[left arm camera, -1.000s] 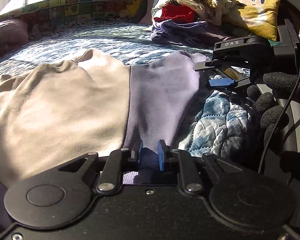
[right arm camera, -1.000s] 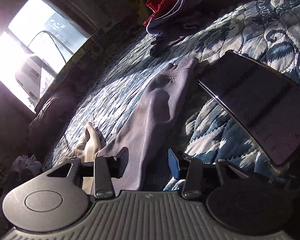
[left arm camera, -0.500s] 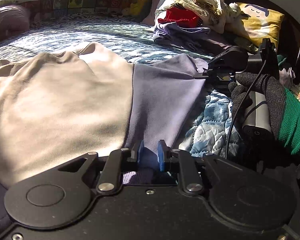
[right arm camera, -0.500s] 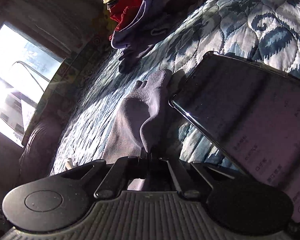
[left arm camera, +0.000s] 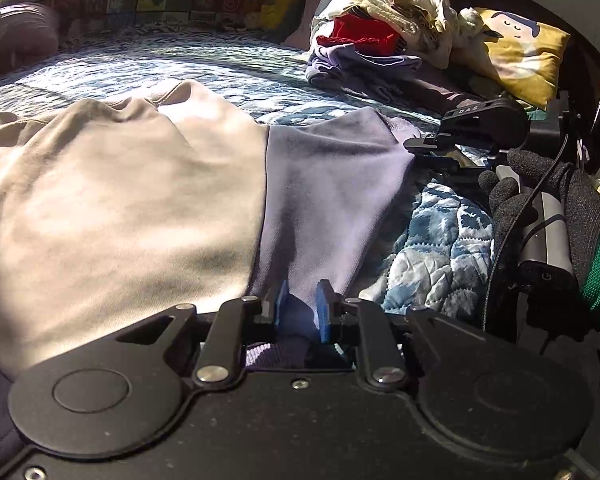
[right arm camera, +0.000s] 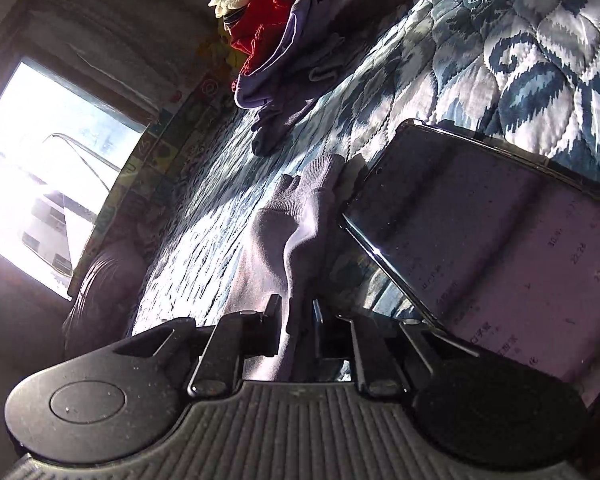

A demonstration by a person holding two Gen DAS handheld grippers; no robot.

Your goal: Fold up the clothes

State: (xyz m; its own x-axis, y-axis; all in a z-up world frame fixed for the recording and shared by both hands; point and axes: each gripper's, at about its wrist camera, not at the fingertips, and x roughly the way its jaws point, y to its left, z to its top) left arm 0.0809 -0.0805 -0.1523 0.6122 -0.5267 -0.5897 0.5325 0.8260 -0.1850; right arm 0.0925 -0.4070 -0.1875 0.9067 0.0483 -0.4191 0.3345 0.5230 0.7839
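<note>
A two-tone sweatshirt lies spread on the bed, its beige body (left arm camera: 112,200) to the left and its lavender sleeve (left arm camera: 332,184) stretching to the right. My left gripper (left arm camera: 301,308) is shut on the near part of that sleeve, cloth pinched between the blue pads. My right gripper (left arm camera: 432,148) shows at the sleeve's far cuff end. In the right wrist view the right gripper (right arm camera: 296,316) is shut on the lavender sleeve (right arm camera: 284,236), whose ribbed cuff (right arm camera: 324,176) trails ahead on the quilt.
A blue-and-white quilt (left arm camera: 440,248) covers the bed. A pile of clothes (left arm camera: 364,48) and a yellow pillow (left arm camera: 516,56) sit at the far right. A gloved hand (left arm camera: 540,200) holds the right gripper. A phone screen (right arm camera: 500,248) stands right of the right gripper.
My right gripper was open a second ago; it moved in and shut on the sleeve near its cuff. The left gripper kept its hold and the sleeve is drawn straighter.
</note>
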